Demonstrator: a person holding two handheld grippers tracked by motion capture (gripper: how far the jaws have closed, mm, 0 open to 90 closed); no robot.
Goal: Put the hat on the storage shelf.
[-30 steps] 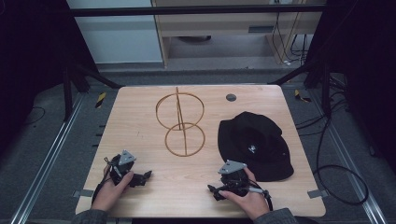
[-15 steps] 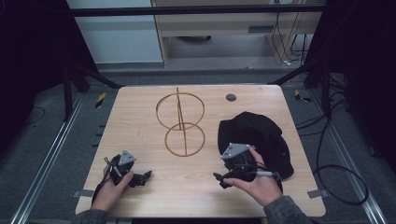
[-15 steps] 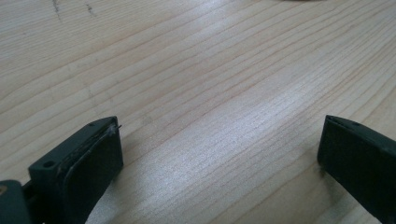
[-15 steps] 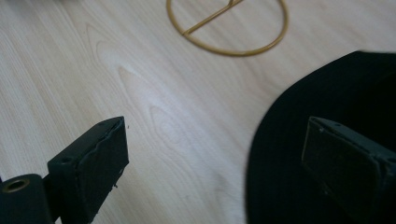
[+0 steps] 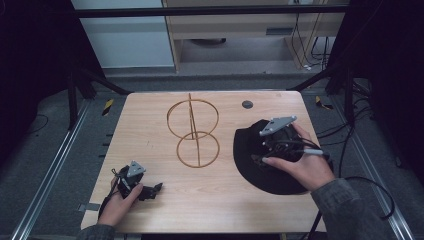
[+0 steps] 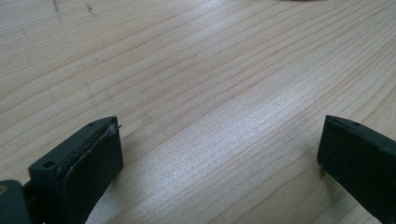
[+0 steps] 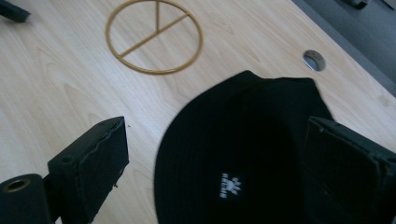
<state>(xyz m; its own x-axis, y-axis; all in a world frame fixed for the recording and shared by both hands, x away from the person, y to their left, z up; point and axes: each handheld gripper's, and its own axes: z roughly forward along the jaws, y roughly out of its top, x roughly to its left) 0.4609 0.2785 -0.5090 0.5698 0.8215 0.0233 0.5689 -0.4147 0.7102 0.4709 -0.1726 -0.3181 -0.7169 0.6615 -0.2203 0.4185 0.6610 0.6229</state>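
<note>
Since the earlier frames, the right gripper [image 5: 260, 159] has been carried up from the table's near edge and is now held over the hat [image 5: 250, 150]; the left gripper [image 5: 152, 190] is unmoved. In the right gripper view, the right jaws are seen wide apart above the black hat [image 7: 243, 140], nothing being clasped between them; the hat's white logo [image 7: 231, 185] lies between the fingers [image 7: 100, 163]. Beyond the fingers a wooden ring stand [image 5: 192, 131] is seen on the table [image 5: 150, 120]. The left jaws are spread apart too, with only bare wood between the fingers [image 6: 88, 163].
</note>
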